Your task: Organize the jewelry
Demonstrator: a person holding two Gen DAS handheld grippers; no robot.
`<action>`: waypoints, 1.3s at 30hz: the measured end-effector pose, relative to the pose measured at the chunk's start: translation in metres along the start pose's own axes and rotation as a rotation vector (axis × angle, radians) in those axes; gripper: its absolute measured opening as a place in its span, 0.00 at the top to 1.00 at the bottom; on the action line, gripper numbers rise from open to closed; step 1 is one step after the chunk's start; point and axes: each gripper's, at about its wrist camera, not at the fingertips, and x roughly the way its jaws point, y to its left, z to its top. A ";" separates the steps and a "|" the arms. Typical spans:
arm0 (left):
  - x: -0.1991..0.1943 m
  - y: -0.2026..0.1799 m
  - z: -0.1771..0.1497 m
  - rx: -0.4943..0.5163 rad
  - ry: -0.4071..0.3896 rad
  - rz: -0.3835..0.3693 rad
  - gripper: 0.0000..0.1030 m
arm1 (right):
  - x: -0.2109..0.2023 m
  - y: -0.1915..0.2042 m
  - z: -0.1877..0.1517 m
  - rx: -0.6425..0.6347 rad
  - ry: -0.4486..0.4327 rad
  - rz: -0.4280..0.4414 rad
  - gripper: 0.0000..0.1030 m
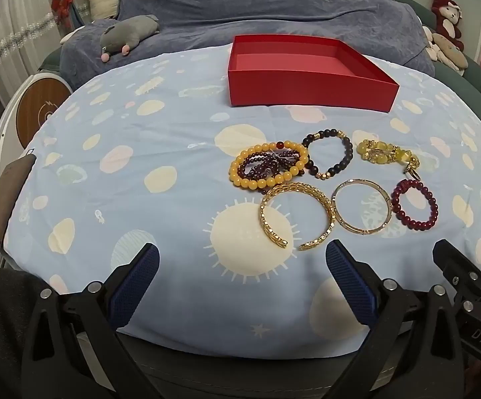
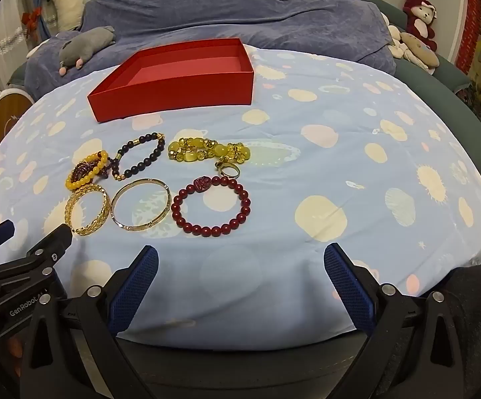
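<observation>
Task not started — red box [image 1: 310, 96] empty, all jewelry on blue patterned cloth [image 1: 140, 133] over desk. Left tool [image 1: 242, 259] released, nothing between pads; gold cuff bangle [image 1: 295, 219] just beyond its right pad. Right tool [image 2: 240, 259] released too — dark red bead bracelet [image 2: 211, 206] lies near, ahead, apart from pads. Box beyond the cluster.
</observation>
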 end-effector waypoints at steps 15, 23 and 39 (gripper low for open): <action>0.002 0.003 0.000 -0.012 0.013 -0.007 0.07 | -0.002 0.002 -0.001 -0.008 -0.002 -0.011 0.07; 0.003 0.004 0.001 -0.013 0.013 -0.008 0.07 | -0.001 0.003 -0.001 -0.010 -0.002 -0.013 0.07; 0.003 0.005 0.000 -0.012 0.013 -0.009 0.07 | -0.001 0.004 -0.001 -0.012 -0.001 -0.014 0.07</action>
